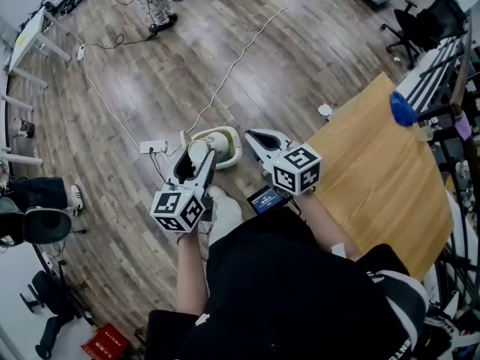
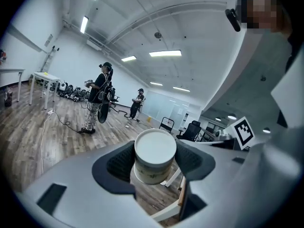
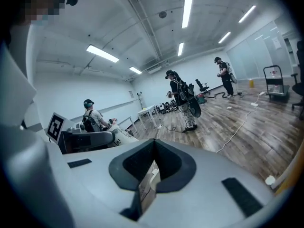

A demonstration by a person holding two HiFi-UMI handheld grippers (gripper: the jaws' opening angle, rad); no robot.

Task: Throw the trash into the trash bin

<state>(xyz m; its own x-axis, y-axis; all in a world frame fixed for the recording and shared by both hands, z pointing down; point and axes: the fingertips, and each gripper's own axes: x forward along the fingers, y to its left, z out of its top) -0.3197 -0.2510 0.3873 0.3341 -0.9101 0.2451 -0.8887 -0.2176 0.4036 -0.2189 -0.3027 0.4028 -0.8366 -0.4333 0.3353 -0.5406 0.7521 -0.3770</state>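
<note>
A white lidded paper cup [image 2: 155,147] sits between the black pads of my left gripper [image 2: 153,167], which is shut on it. In the head view the cup [image 1: 196,153] and left gripper [image 1: 195,163] hang just over the near left edge of the white trash bin [image 1: 229,136] on the floor. My right gripper [image 3: 153,170] is shut on a thin flat scrap of printed paper [image 3: 147,191], held edge-on. In the head view the right gripper [image 1: 257,141] hangs just right of the bin, above the floor.
A wooden table [image 1: 382,163] stands to the right with a blue object [image 1: 403,109] at its far edge. A power strip [image 1: 154,147] and white cables lie on the floor left of the bin. A person [image 1: 156,6] stands farther off; office chairs [image 1: 411,28] are at the back right.
</note>
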